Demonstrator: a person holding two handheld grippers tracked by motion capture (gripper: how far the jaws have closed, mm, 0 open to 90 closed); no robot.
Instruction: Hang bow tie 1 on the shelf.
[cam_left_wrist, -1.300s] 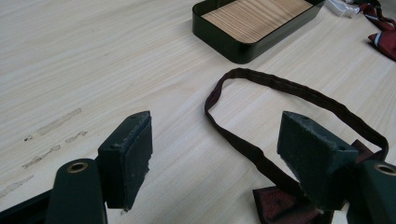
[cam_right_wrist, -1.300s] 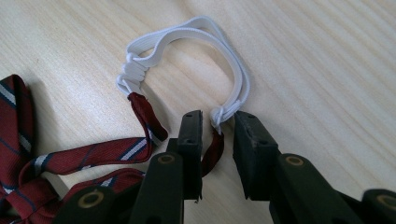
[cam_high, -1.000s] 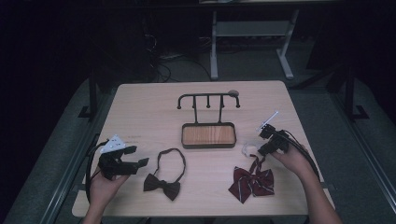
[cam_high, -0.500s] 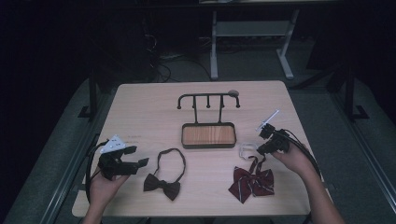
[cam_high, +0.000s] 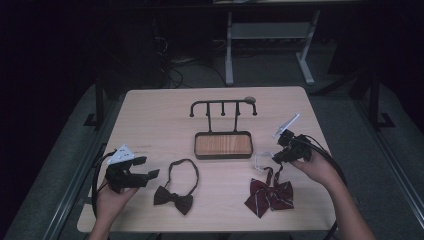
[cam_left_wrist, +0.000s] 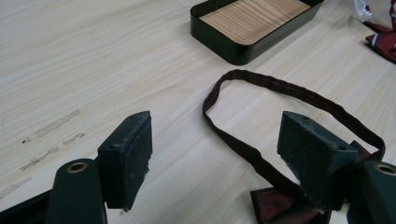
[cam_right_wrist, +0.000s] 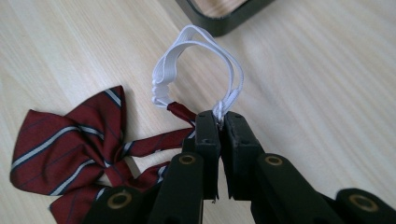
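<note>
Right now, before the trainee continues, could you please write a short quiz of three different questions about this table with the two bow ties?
1. True or false: the right gripper is shut on the white elastic neck loop of the dark red striped bow tie.
2. Which thing lies nearest the open left gripper? A) the black metal hook stand with a wooden tray base B) the plain dark brown bow tie with a thin strap C) the striped bow tie
3. Fill in: the striped bow tie's wings rest on the light wooden ____.

Key: 1 true; 2 B; 3 table.
</note>
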